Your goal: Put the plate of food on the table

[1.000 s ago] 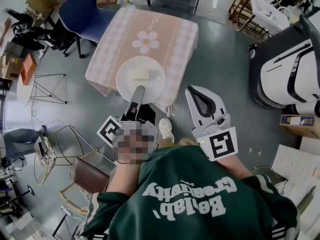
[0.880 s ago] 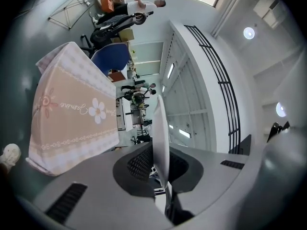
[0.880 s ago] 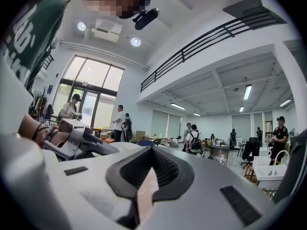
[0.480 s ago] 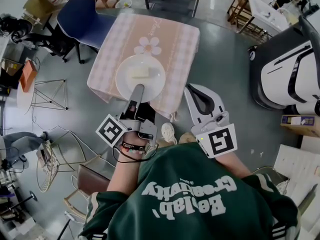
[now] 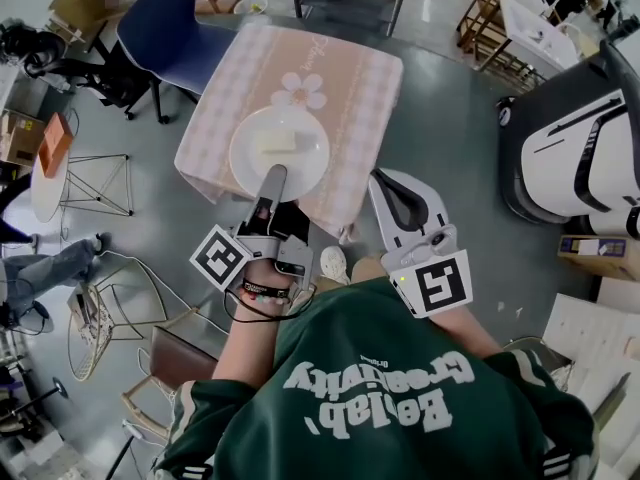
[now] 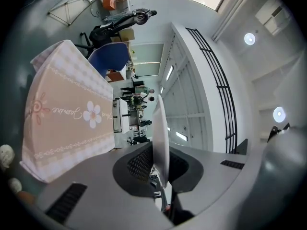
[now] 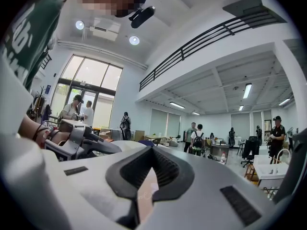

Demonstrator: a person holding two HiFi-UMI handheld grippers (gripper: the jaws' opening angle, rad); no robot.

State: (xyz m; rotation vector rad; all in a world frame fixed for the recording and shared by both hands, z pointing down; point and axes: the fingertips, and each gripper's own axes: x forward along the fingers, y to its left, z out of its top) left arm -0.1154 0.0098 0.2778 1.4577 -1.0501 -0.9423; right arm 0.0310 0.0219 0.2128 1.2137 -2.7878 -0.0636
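A white plate (image 5: 279,153) with a pale block of food (image 5: 276,141) hangs over the near half of the table (image 5: 345,88), which wears a pink checked cloth with a daisy. My left gripper (image 5: 273,178) is shut on the plate's near rim. In the left gripper view the plate (image 6: 160,128) shows edge-on between the pads, the cloth (image 6: 62,114) to its left. I cannot tell whether the plate touches the cloth. My right gripper (image 5: 380,180) hovers beside the table's near right corner, shut and holding nothing; in its own view the right gripper (image 7: 151,164) shows only a sliver of cloth.
A blue chair (image 5: 165,28) stands at the table's far left corner. Wire stools (image 5: 100,183) and a brown chair (image 5: 180,353) are on the left. A large white and black machine (image 5: 570,148) fills the right. The person's shoe (image 5: 333,261) is by the table's near edge.
Both grippers have moved a little forward towards the table. The plate now reaches slightly further in over the cloth. The left gripper's hold is the same.
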